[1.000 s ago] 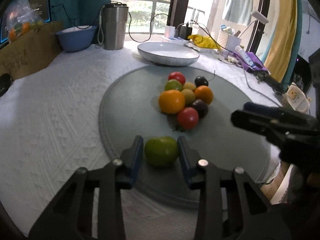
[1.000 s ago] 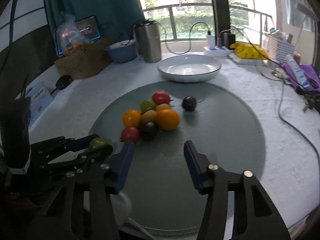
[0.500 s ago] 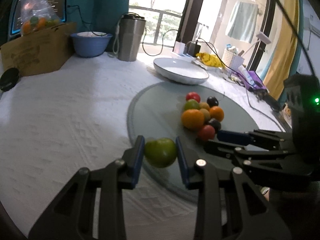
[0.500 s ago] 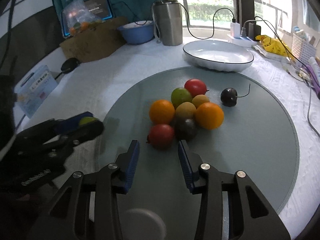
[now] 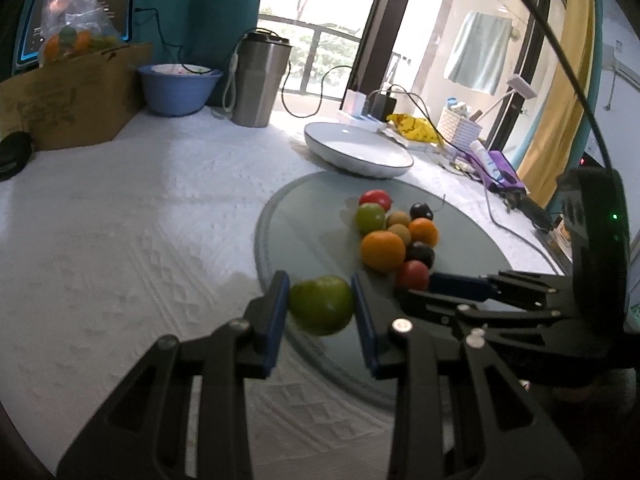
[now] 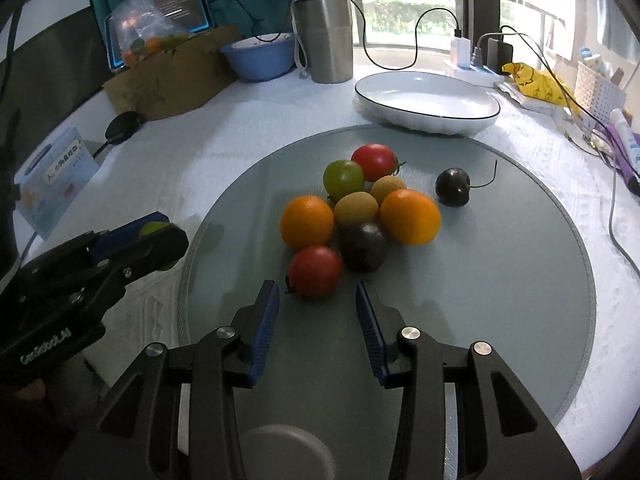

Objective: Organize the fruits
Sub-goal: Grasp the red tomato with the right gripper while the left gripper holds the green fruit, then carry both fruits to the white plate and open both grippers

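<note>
Glass disc [image 6: 480, 300] on the table carries clustered fruits [image 6: 360, 208]; white dish [image 6: 428, 100] at 12 o'clock; right gripper [image 6: 316, 312] spread before the red tomato [image 6: 316, 270]; left gripper [image 5: 320, 312] pinches the green tomato [image 5: 322, 304] off the surface

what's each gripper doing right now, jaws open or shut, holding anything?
Left gripper: jaws shut on the green tomato, lifted off the mat.
Right gripper: jaws open, empty, just short of the red tomato.

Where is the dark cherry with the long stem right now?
In the right wrist view, the dark stemmed cherry sits alone on the round grey mat, right of the fruit cluster, nearest the right-hand orange.
</note>
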Tool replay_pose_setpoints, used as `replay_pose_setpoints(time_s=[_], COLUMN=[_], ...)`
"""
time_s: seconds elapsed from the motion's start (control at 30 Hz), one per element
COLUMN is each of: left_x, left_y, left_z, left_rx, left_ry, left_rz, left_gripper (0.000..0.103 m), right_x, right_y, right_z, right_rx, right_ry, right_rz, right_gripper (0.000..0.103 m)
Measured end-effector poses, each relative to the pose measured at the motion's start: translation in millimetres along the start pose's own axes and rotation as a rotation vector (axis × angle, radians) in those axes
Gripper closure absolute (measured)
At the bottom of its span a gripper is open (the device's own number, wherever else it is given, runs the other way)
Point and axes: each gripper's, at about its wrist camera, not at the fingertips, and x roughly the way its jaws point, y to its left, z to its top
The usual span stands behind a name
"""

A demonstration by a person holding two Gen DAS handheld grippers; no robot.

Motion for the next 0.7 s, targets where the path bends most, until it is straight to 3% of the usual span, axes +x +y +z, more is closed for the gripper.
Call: replay_pose_setpoints(time_s=[0.3,0.33,0.37,0.7], left_x=[-10.2,-10.9,-11.3,-10.4], left_y=[5.4,5.1,4.6,-9.1], left_z=[2.0,2.3,2.5,10.3], left_rx=[-0.005,-0.004,-0.003,0.026], left_ry=[-0.019,-0.021,-0.023,-0.026], left_rz=[0.018,0.02,0.02,0.034], left_gripper=[0.07,0.07,0.07,0.07], right_x=[7.2,7.1,7.0,-13.0], right_y=[1.9,1.8,1.4,-7.9], right_z=[7.3,7.2,7.0,7.5], right_rx=[0.017,0.017,0.017,0.014], right_ry=[-0.016,-0.018,-0.018,-0.073], right_rz=[-0.004,-0.005,-0.005,0.028], right_gripper=[0.061,0.072,0.073,0.073])
